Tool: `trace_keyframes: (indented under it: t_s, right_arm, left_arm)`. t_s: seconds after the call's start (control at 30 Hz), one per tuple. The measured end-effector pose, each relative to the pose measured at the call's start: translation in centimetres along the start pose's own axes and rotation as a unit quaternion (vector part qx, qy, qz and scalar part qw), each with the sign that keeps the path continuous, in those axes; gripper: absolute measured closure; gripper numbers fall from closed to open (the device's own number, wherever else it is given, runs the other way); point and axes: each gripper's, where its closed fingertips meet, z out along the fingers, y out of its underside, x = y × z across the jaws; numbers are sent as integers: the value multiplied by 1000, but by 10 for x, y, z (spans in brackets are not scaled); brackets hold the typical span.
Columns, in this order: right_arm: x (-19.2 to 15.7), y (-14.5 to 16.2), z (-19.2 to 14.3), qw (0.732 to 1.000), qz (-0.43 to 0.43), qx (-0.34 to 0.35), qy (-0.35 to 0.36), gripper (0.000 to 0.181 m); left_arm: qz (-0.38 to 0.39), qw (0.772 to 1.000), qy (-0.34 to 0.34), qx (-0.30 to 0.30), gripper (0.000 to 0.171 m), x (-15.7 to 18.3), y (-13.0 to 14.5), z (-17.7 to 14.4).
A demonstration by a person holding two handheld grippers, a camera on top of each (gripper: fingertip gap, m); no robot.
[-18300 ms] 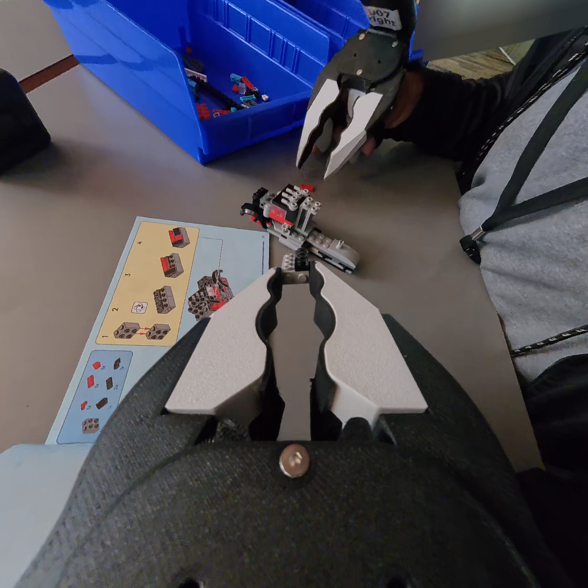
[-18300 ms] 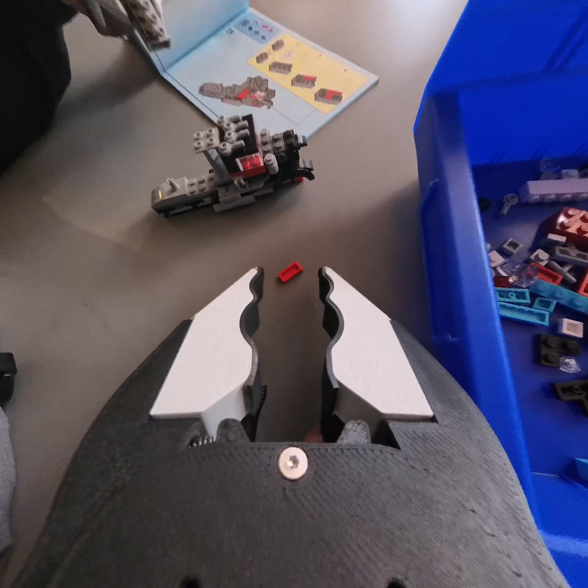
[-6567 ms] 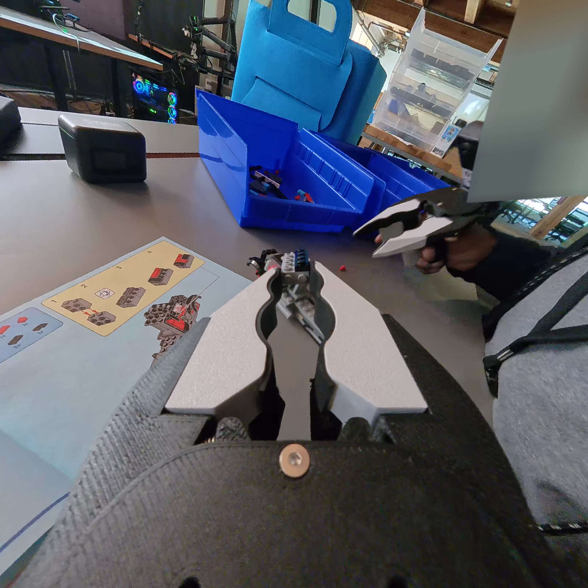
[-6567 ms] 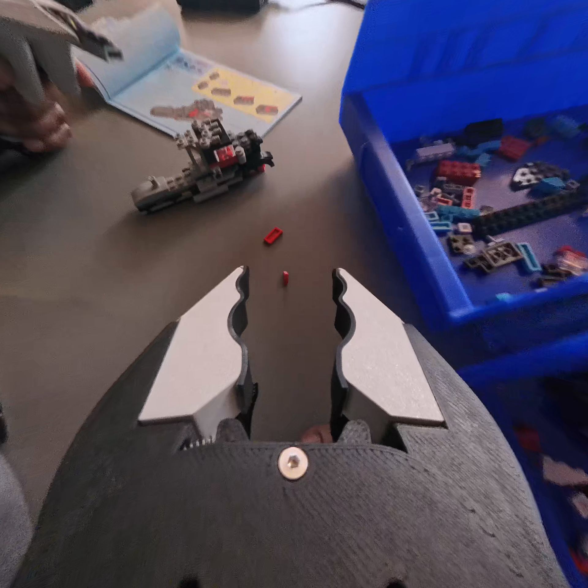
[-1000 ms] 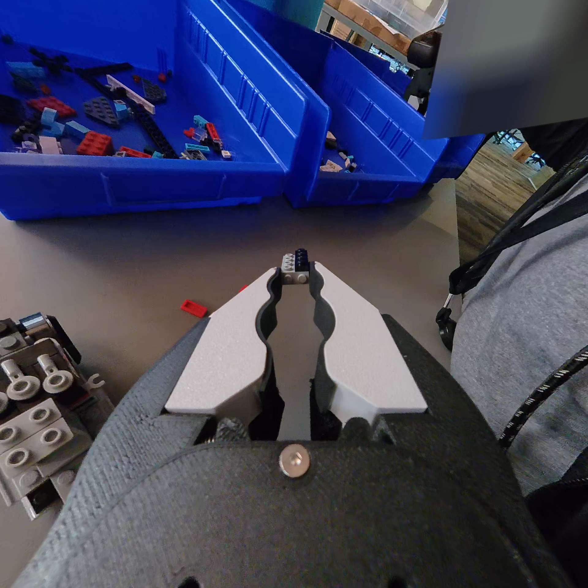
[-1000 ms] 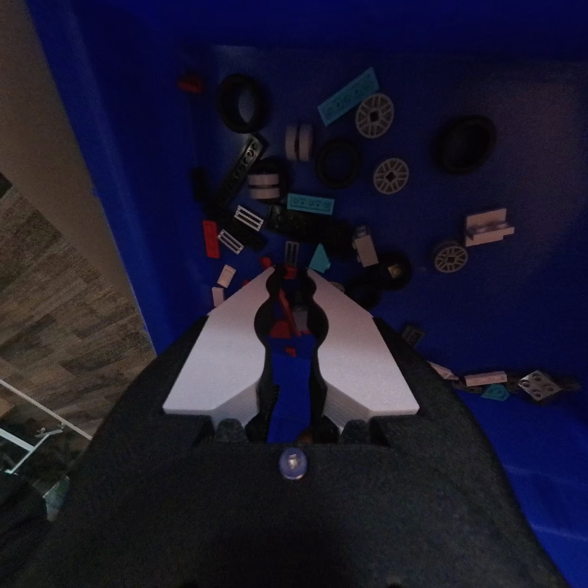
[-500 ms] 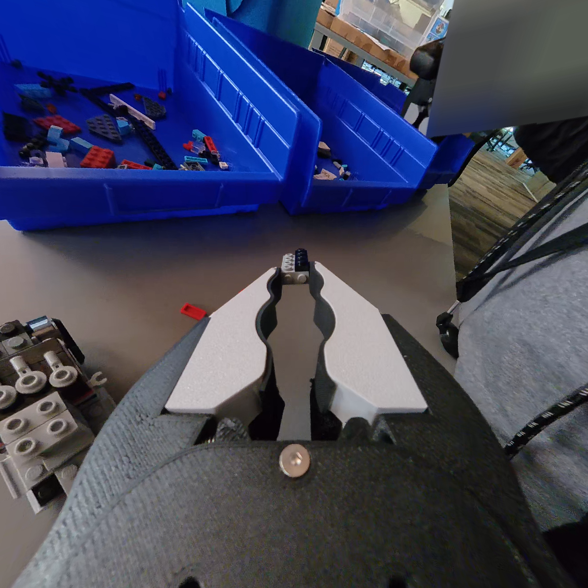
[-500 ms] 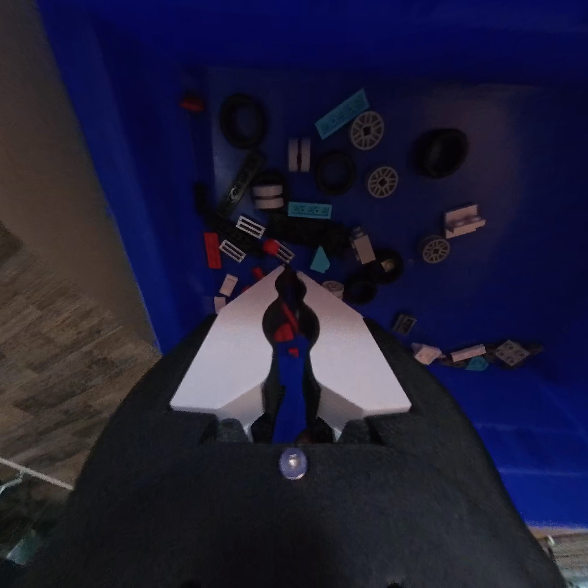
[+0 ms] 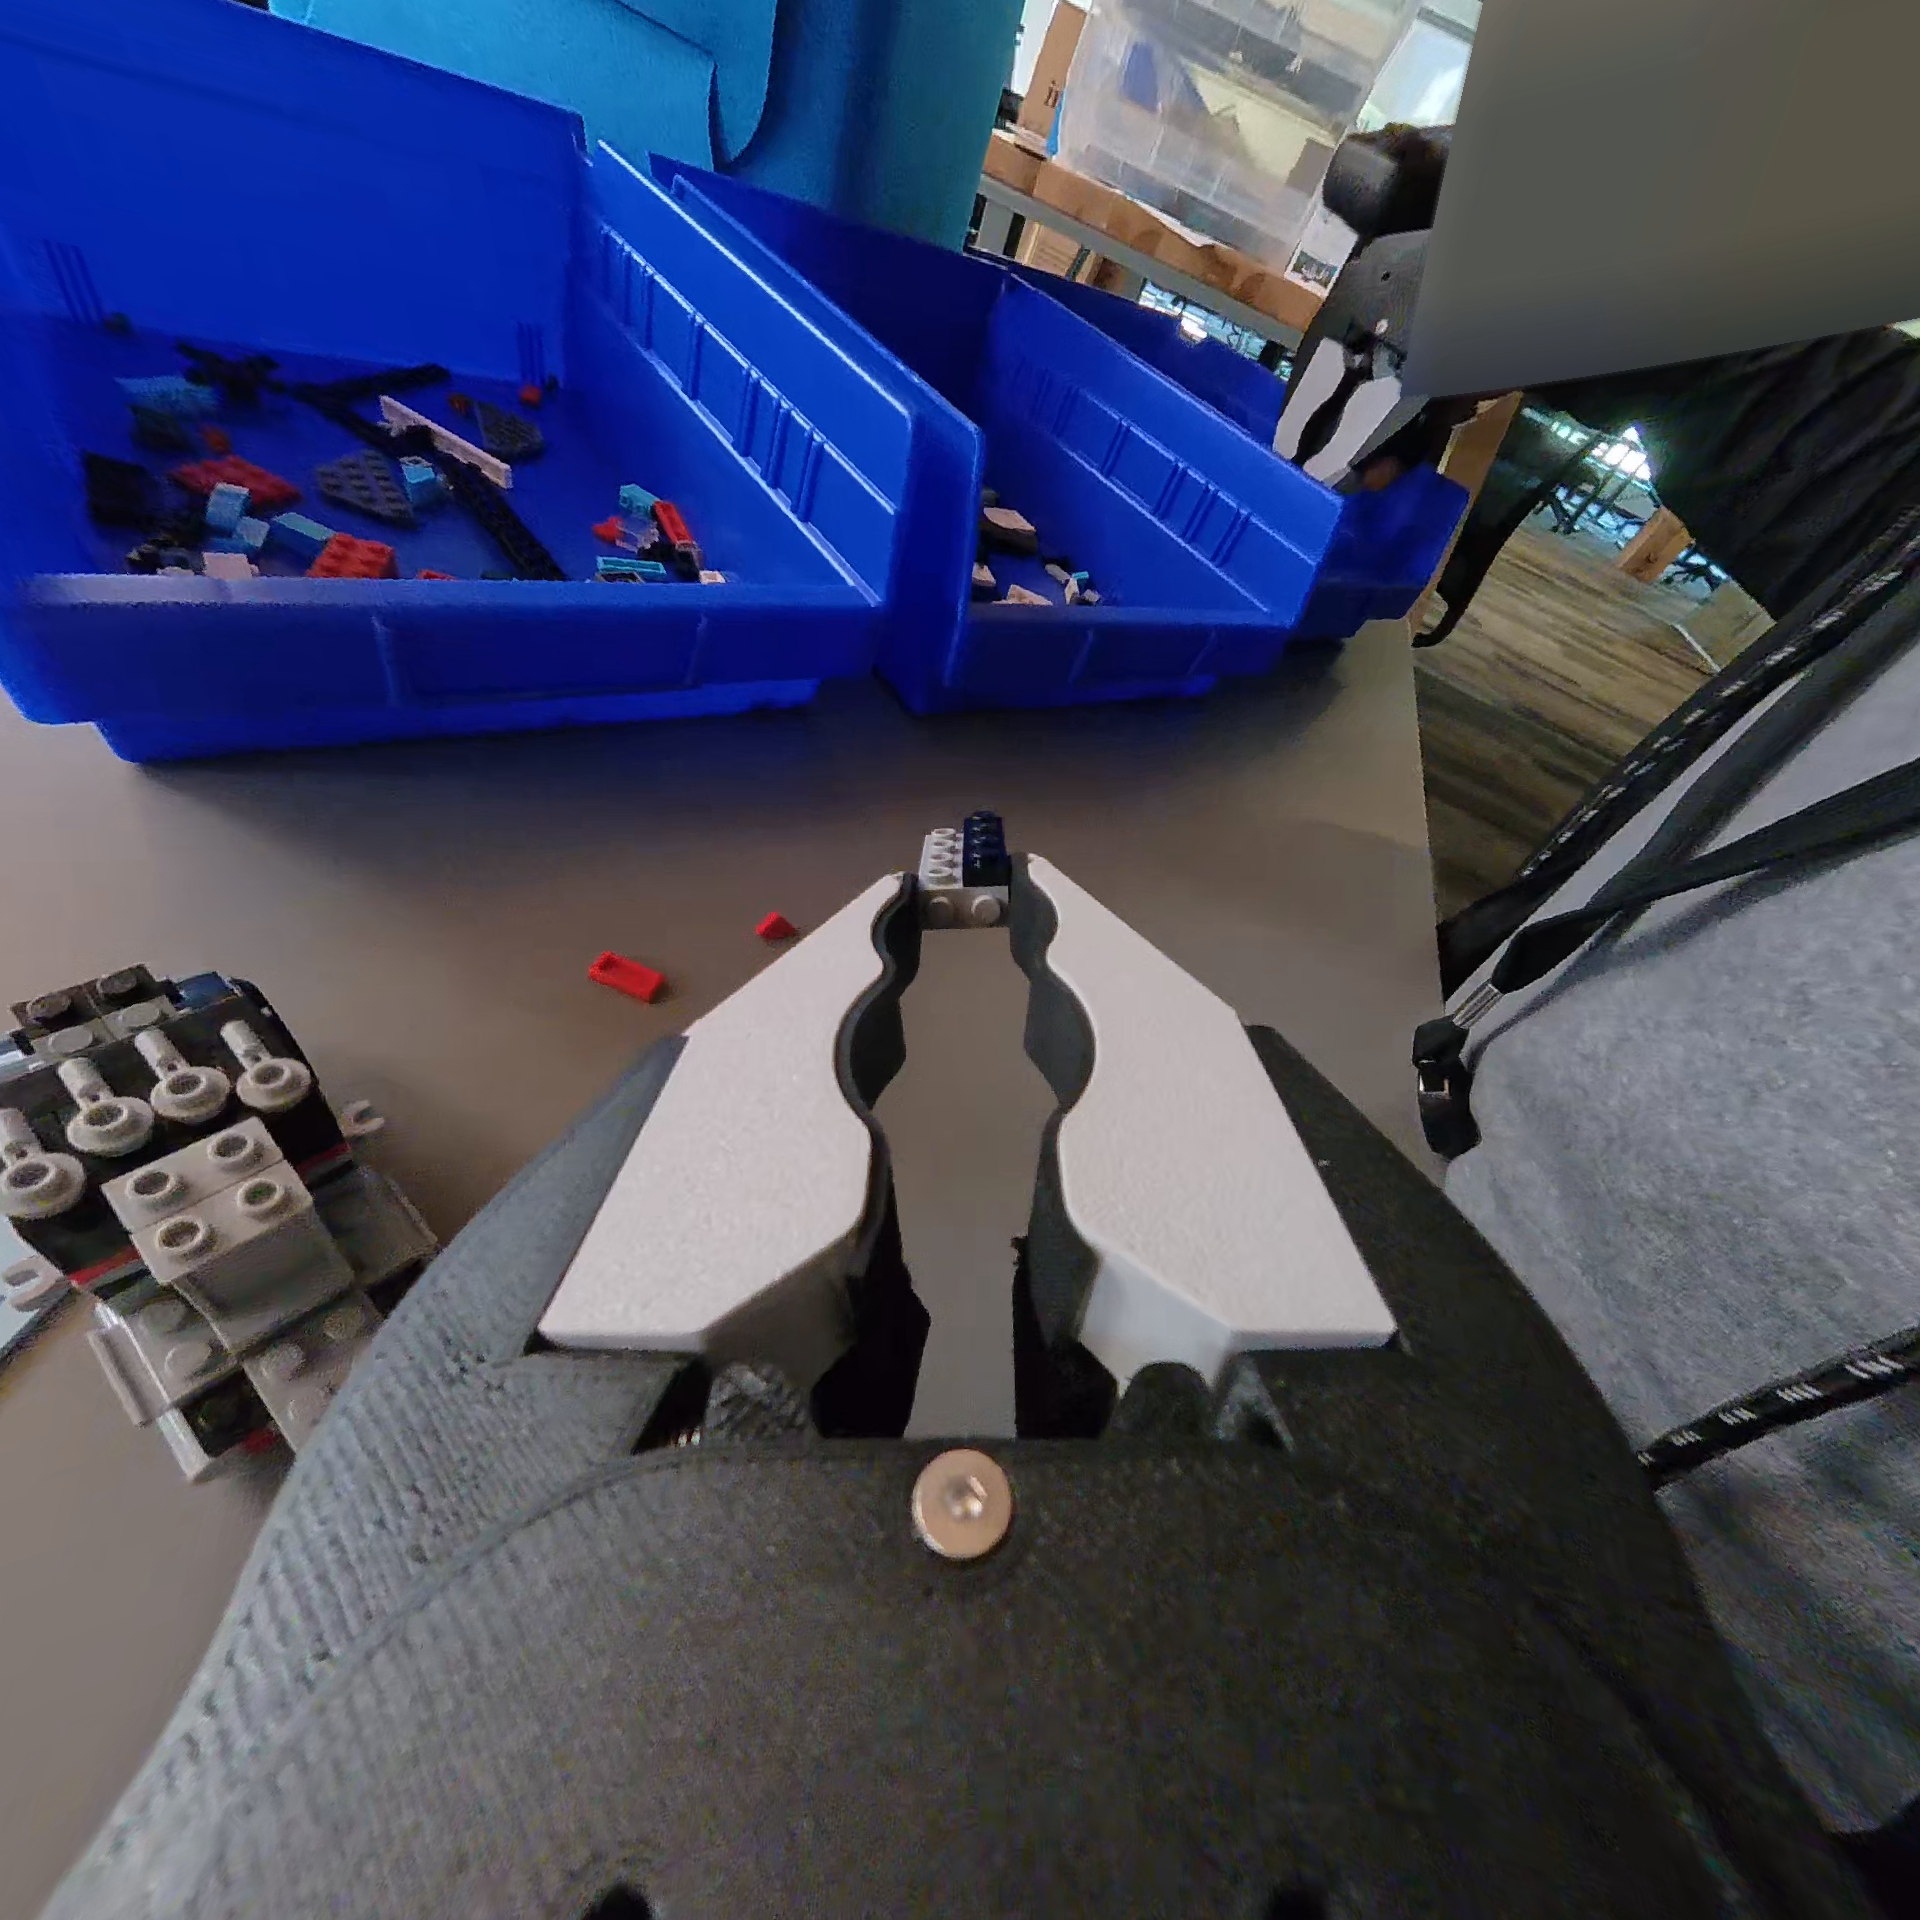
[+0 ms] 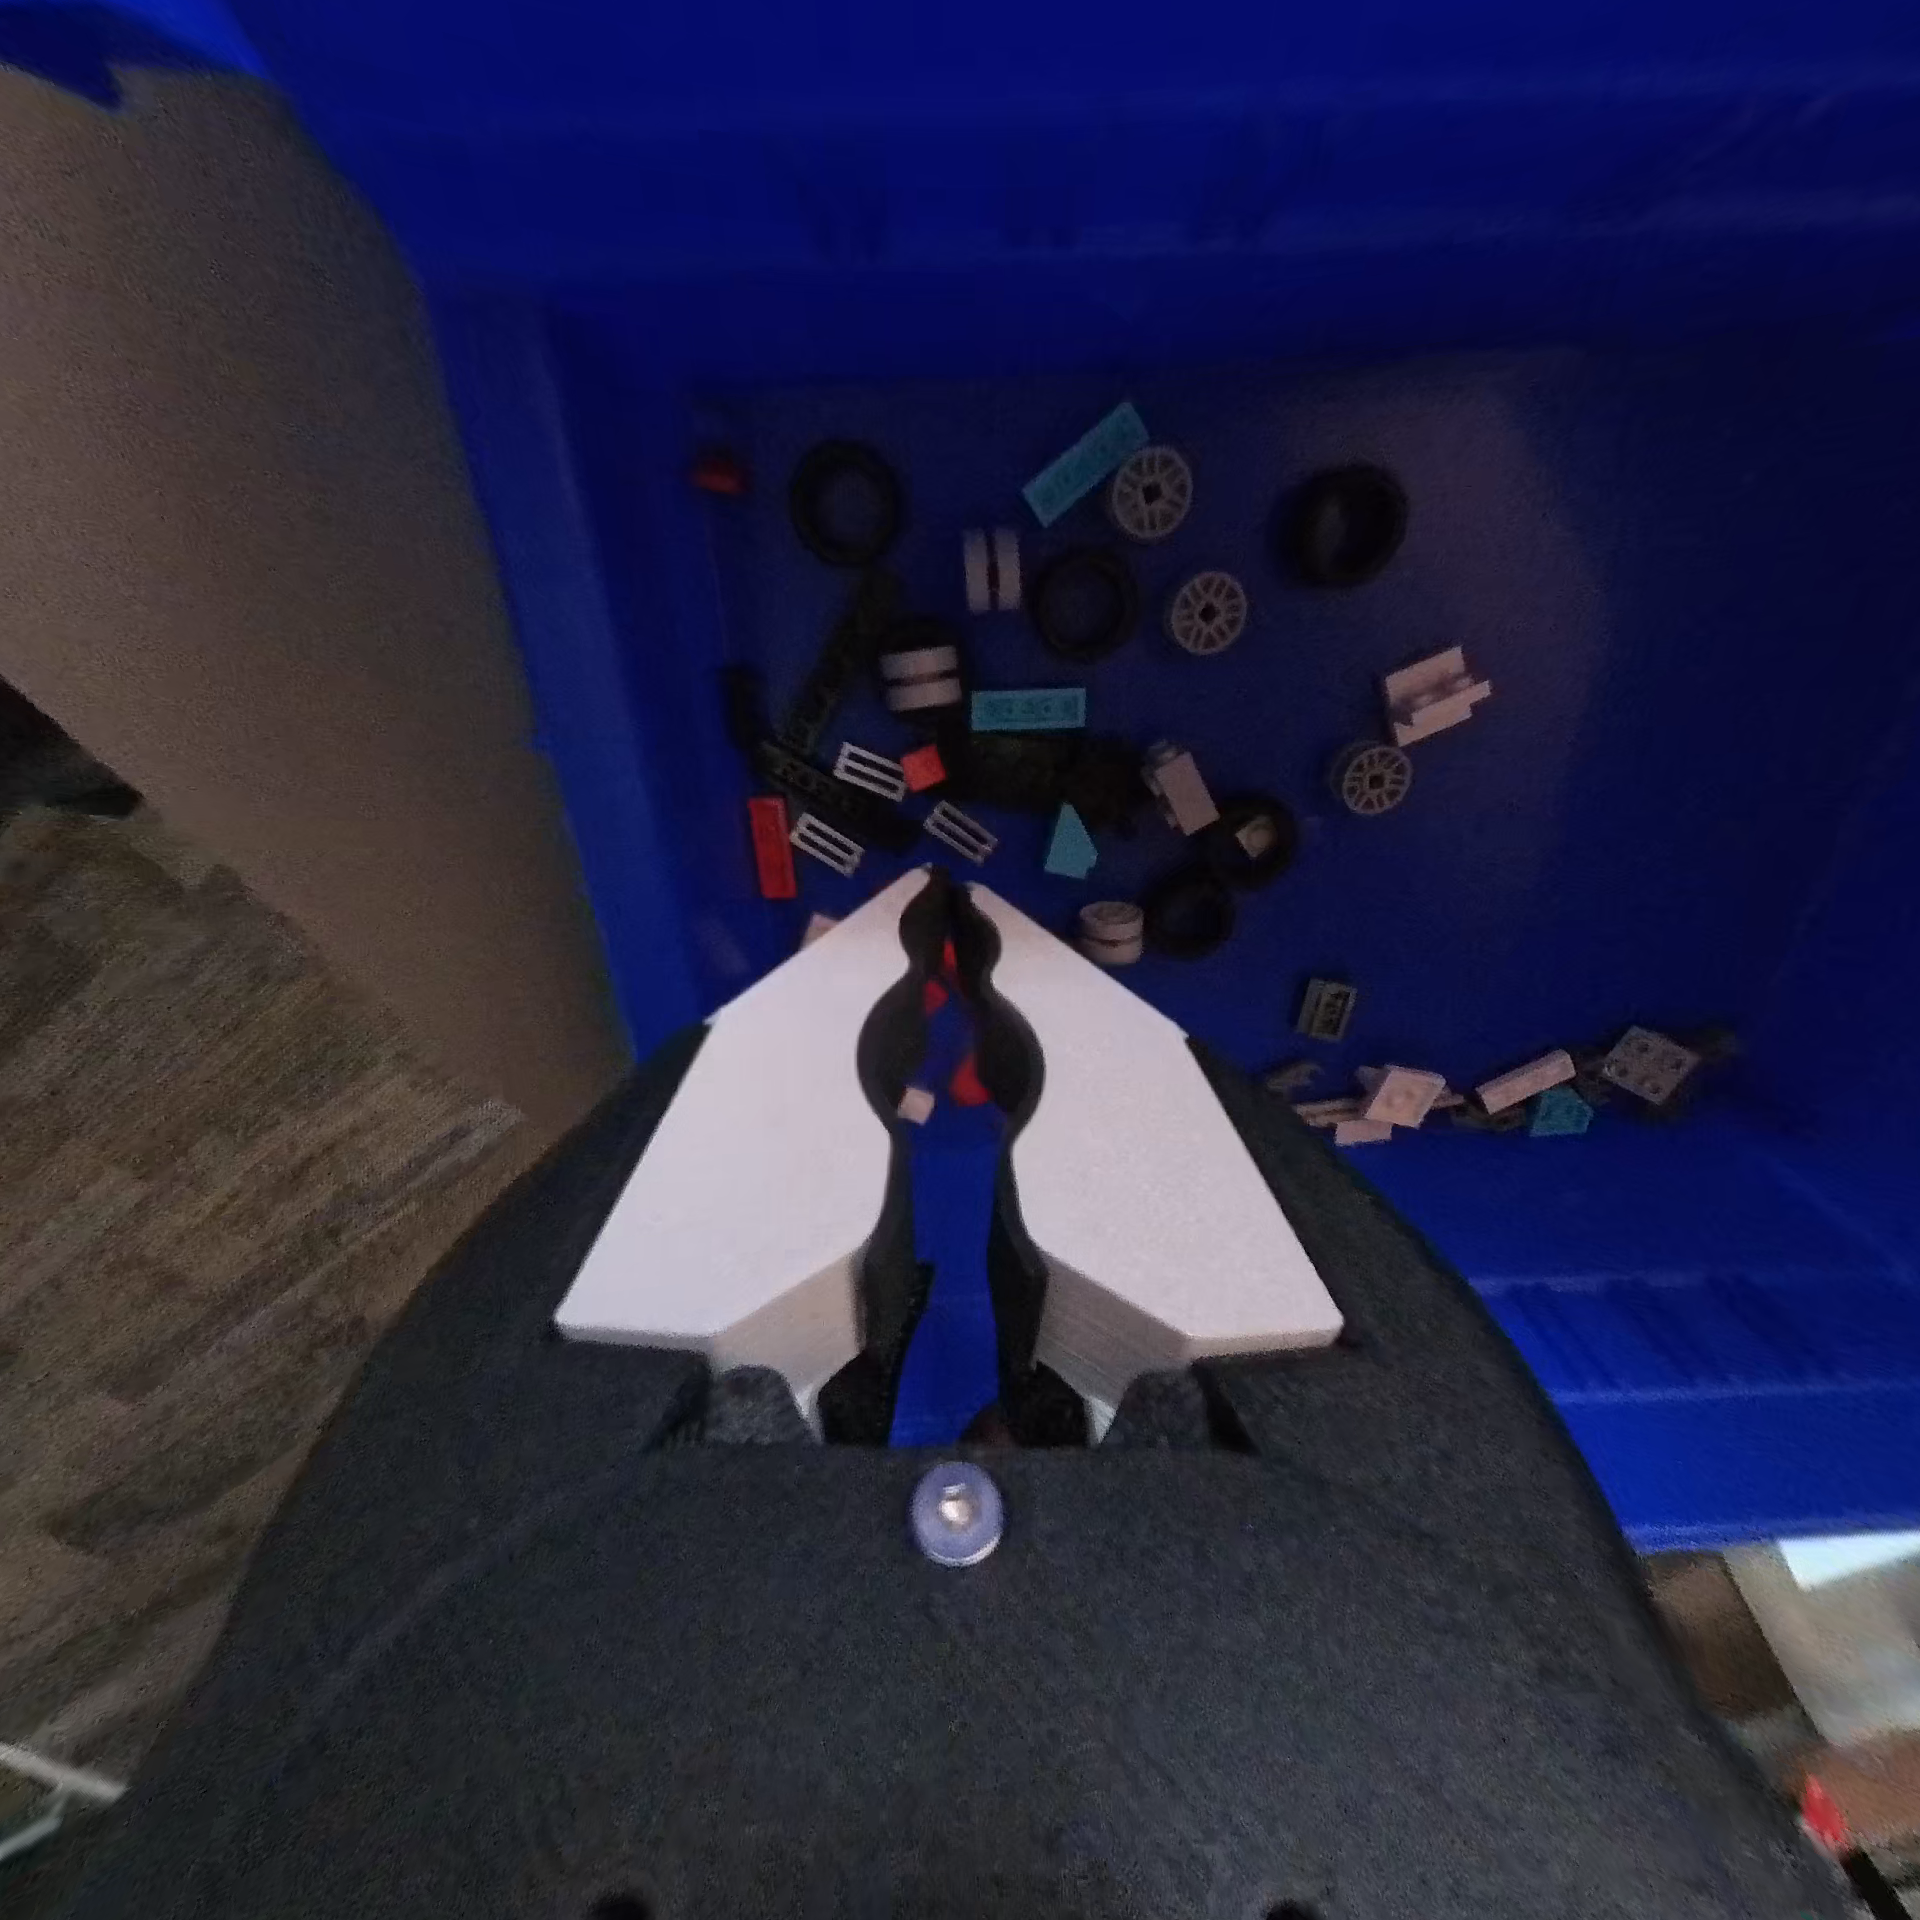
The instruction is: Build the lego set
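- Since 0.5 s ago the right tool (image 10: 948,878) has drawn back up from the parts in the blue bin (image 10: 1558,1351), its fingertips now pressed together; whether a piece sits between them cannot be told.
- From the left wrist view, the right tool (image 9: 1335,431) shows at 1 o'clock, above the far bin (image 9: 1382,540).
- Loose in that bin lie black tyres (image 10: 1340,525), grey wheel hubs (image 10: 1148,494), teal plates (image 10: 1081,462) and red pieces (image 10: 771,847).
- The left tool (image 9: 968,883) is clamped on a small grey and dark-blue brick stack (image 9: 968,868), held above the grey table (image 9: 416,883).
- On the table at 11 o'clock of that tool lie 2 red pieces: a flat red plate (image 9: 625,977) and, nearer the left finger, a small red slope (image 9: 774,925).
- The part-built grey, black and red model (image 9: 177,1174) rests on the table at 9 o'clock, well apart from the held stack.
- 2 more blue bins stand side by side at 11 and 12 o'clock: the large bin (image 9: 436,665) with mixed bricks and the middle bin (image 9: 1091,655) with a few.
- A person in a grey top (image 9: 1714,1143) is at 3 o'clock.
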Motion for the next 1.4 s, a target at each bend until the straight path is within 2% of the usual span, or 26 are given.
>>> trace_keyframes:
  t_s: [0.1,0.4,0.67,0.9,1.03,1.2,1.3,1.4]
  right_arm:
    - [-7,-10,5,1000,3,23,-15,177]
    - [-9,-7,30,999,12,16,-29,169]
    - [-8,-12,34,1000,2,20,-20,171]
    - [-6,-13,26,1000,0,29,-7,174]
    - [-5,-19,5,999,13,51,15,174]
    - [-19,-54,-49,991,13,123,54,175]
    - [-44,-97,-82,980,-17,190,60,175]
    - [-82,-152,-98,965,-65,253,28,175]
  left_arm:
    - [0,1000,2,6,154,1,-1,-2]
    - [-1,1000,3,3,154,1,0,-1]
    - [-14,1000,1,-11,154,-2,3,2]
    - [-18,1000,1,-2,154,-3,1,0]
    - [-16,1000,0,8,154,-3,-1,-4]
    - [-2,1000,-20,-3,154,-8,2,-15]
    - [5,1000,-20,14,154,-8,-2,-26]
    - [20,999,-22,20,154,-12,-2,-36]
